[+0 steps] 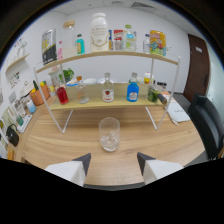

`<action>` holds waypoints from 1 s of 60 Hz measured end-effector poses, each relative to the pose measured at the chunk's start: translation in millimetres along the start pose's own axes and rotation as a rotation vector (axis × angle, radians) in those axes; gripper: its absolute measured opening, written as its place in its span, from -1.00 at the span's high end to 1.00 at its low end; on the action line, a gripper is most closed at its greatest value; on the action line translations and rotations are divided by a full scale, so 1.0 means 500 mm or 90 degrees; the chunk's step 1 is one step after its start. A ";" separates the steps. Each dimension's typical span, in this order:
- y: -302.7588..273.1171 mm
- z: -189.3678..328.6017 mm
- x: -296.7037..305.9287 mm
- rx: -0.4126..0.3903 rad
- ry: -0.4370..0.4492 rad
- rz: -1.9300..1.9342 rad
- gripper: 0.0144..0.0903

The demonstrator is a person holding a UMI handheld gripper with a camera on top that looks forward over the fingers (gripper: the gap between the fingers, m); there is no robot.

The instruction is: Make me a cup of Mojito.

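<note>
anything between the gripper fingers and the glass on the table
No. In the gripper view the glass stands just ahead of the open gripper, with only bare wooden table between them.

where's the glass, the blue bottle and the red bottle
glass (109,134), gripper view, on its clear wall, just ahead of the open fingers
blue bottle (132,92), gripper view, on its blue body, lower shelf
red bottle (62,94), gripper view, on its red lower half, lower shelf

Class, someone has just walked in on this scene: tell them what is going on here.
A handheld gripper hovers over a wooden table, jaws open and holding nothing. Just ahead of it stands a clear glass with what looks like ice inside. Beyond the glass, a two-tier shelf carries bottles, including a blue bottle. Nothing is gripped.
</note>
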 end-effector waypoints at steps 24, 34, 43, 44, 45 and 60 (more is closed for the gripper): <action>-0.098 0.003 0.206 0.039 0.021 0.008 -0.88; -0.185 0.074 0.260 0.062 0.010 -0.004 -0.87; -0.241 0.145 0.289 0.066 -0.001 -0.013 -0.86; -0.244 0.153 0.290 0.064 -0.002 -0.015 -0.86; -0.246 0.161 0.292 0.062 -0.004 -0.016 -0.86; -0.258 0.248 0.314 0.023 -0.017 -0.019 -0.32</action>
